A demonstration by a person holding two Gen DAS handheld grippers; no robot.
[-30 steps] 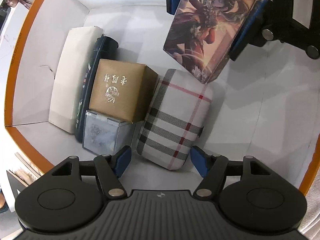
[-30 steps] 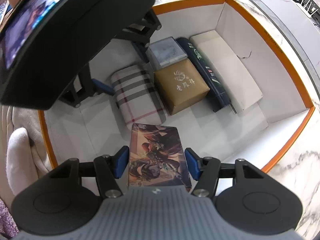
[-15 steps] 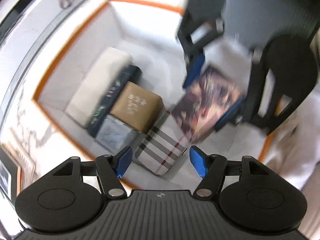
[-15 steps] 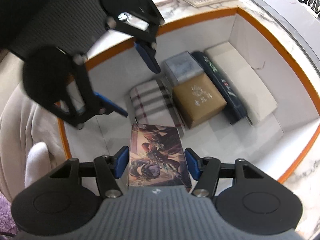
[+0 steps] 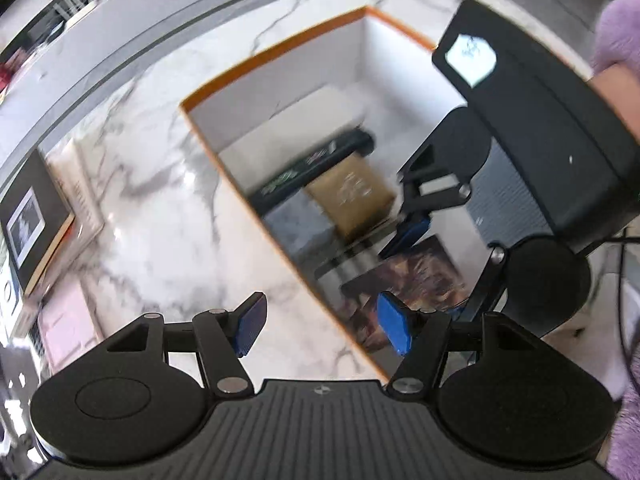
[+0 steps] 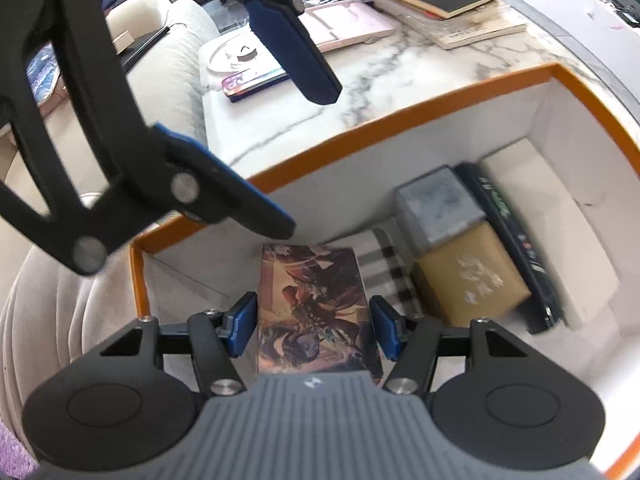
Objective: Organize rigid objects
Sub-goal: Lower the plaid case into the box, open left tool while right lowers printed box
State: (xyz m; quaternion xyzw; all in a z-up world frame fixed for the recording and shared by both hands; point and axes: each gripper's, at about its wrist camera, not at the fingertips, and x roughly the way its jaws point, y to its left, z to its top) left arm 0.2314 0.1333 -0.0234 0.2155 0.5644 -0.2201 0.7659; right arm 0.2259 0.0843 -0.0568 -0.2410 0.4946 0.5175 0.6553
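Glossy illustrated box [image 6: 314, 308] clamped in right hand-held gripper [image 6: 314, 330], left hand-held gripper [image 5: 318, 326] (closing slightly) agape, empty.

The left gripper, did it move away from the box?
Yes. The left gripper, open and empty, has lifted out of the orange-rimmed box; it hovers over the marble counter outside the box's rim.

Left wrist cam sits high over the marble table [image 5: 168, 240], looking steeply down past its own fingers [image 5: 252, 322] at the orange-rimmed box [image 5: 276, 46] – from outside the rim. Right wrist cam is lower, close in, looking down into the same box [image 6: 400, 114]. Both see the box's inside & the picture box [image 6: 316, 312] – each cam also sees the other gripper.
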